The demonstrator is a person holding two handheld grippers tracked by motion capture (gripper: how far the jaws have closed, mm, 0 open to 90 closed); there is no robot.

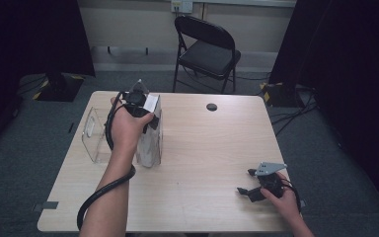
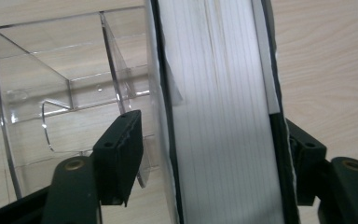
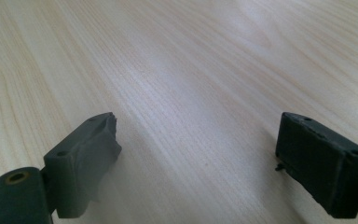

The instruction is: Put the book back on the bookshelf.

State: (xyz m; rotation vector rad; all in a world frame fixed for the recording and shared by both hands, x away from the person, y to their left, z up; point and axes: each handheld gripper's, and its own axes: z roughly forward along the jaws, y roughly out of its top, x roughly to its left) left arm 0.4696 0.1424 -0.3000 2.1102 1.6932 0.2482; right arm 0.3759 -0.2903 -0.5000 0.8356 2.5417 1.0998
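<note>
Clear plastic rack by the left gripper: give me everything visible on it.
The clear plastic rack is a see-through organizer, acrylic by its look, with upright dividers forming open slots. It stands on the table near its left edge. A thick book stands upright at its right end, page edges facing the left gripper, whose jaws straddle the book.

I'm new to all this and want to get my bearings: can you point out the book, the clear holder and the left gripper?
book [image 2: 223,116], left gripper view, on its white page edges
clear holder [image 2: 32,88], left gripper view, on a see-through divider wall
left gripper [image 1: 137,98], high view, on its black body above the hand
</note>
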